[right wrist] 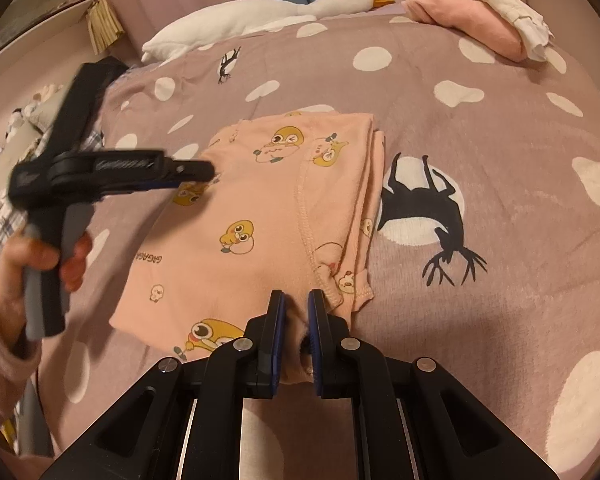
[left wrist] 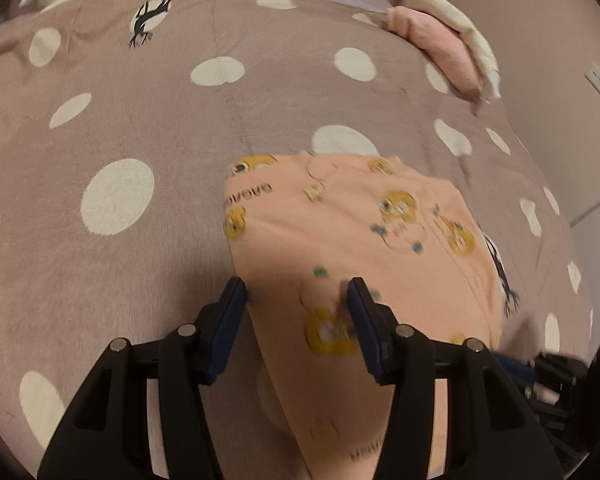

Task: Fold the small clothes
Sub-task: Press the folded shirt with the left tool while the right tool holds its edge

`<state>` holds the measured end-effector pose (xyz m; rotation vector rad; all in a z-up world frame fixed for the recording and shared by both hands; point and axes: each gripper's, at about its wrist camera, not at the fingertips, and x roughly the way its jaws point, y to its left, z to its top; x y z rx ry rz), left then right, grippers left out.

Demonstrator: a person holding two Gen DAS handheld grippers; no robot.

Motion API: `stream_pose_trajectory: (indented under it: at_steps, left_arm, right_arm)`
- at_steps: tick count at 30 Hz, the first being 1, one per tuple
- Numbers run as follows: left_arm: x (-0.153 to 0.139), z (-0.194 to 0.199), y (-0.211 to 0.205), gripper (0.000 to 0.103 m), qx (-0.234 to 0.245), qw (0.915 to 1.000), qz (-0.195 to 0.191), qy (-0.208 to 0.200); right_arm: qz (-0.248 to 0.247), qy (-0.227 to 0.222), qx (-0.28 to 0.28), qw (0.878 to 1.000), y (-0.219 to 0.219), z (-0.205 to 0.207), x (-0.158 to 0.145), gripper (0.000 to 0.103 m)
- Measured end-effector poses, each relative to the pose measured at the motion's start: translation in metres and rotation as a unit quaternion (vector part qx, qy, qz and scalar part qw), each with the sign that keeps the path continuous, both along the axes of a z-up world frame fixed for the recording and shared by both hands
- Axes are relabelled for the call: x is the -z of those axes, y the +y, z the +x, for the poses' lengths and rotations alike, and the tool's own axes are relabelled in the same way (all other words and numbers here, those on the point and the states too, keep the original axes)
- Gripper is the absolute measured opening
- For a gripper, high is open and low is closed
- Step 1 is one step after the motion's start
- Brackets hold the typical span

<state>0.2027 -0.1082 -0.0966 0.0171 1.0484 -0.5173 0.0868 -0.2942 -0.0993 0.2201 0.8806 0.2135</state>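
Right gripper (right wrist: 296,300): black two-finger tool with blue pads, clenched on the near hem of the garment, a pinch of cloth between the pads. Left gripper (left wrist: 298,294): same make, jaws standing about half apart above the garment's left edge, gripping nothing; held in a hand (right wrist: 40,256) with a pink sleeve.

Item: peach-pink knit child's garment with yellow cartoon-duck print (right wrist: 268,208), lying folded in layers on the mauve fleece blanket with white dots (right wrist: 480,140). Judged light, soft, limp, non-slip; layers likely to slide apart. Best gripped at stitched hems or corners, through all layers.
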Motion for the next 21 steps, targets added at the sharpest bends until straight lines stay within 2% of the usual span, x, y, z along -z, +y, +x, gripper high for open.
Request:
stream_pose_trajectory:
  at_steps: [6,10,13,21]
  left_arm:
    - [-0.006,-0.033,0.005,0.048,0.020,0.9997,-0.004,-0.013]
    - [-0.002,-0.052,0.002,0.043,0.037,0.9991,0.011,-0.020]
    - [0.002,-0.063,0.003,0.043,0.041,0.9986,0.022,-0.025]
    - [0.020,-0.085,0.014,0.045,0.042,0.9989,0.017,0.005]
  right_arm:
    - [0.008,0.003,0.010,1.000,-0.001,-0.001,0.001,0.010]
    - [0.015,0.005,0.016,1.000,-0.003,-0.001,0.001,0.010]
    - [0.012,0.006,0.017,1.000,-0.002,-0.001,0.001,0.010]
    - [0.005,0.010,0.024,1.000,0.000,-0.001,-0.001,0.010]
